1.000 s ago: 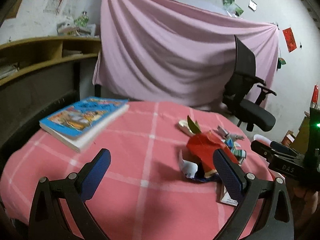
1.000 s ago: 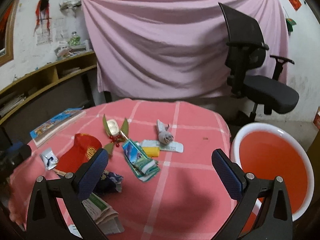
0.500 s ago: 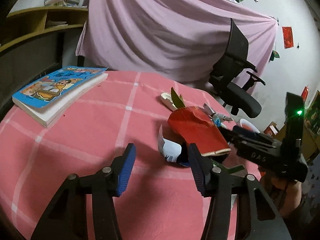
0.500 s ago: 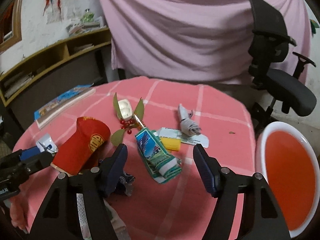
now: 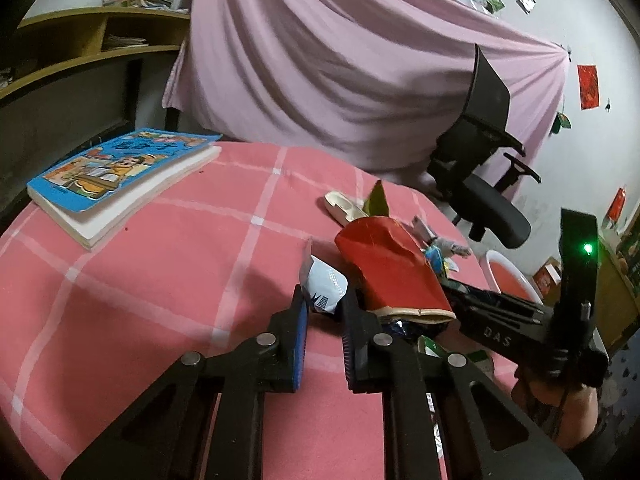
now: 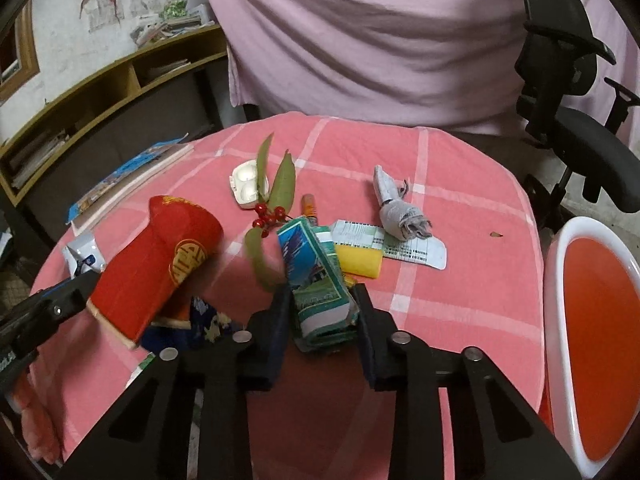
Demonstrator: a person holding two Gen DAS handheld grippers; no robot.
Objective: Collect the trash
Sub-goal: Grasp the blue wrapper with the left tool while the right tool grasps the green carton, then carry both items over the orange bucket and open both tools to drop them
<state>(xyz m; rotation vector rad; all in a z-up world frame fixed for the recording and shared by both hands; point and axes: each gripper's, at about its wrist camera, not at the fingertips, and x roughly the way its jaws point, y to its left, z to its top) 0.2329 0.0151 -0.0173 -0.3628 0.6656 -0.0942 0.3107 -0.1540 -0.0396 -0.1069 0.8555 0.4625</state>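
On the pink checked tablecloth [image 5: 168, 264] lies scattered trash. My left gripper [image 5: 322, 307] is closing its jaws, and a crumpled white wrapper [image 5: 325, 282] is pinched between the tips. Right beside it lies a crushed red paper cup [image 5: 390, 268] with a gold emblem. My right gripper [image 6: 322, 309] is also closing, its pads pressed on both sides of a folded green and blue packet [image 6: 316, 264]. Beyond the packet lie a yellow block [image 6: 358, 260], a paper slip [image 6: 400, 242], a grey paper wad [image 6: 396, 208] and a leafy berry sprig [image 6: 276, 184].
A white basin with a red inside [image 6: 592, 320] stands off the table's right edge. A blue picture book [image 5: 120, 176] lies at the far left. A black office chair [image 6: 580, 100] and a pink hanging cloth [image 5: 340, 60] stand behind the table. Wooden shelves [image 6: 100, 92] line the left wall.
Both grippers went from wide open to nearly closed. The left one swung toward the white wrapper and pinched it. The right one dropped onto the green and blue packet.
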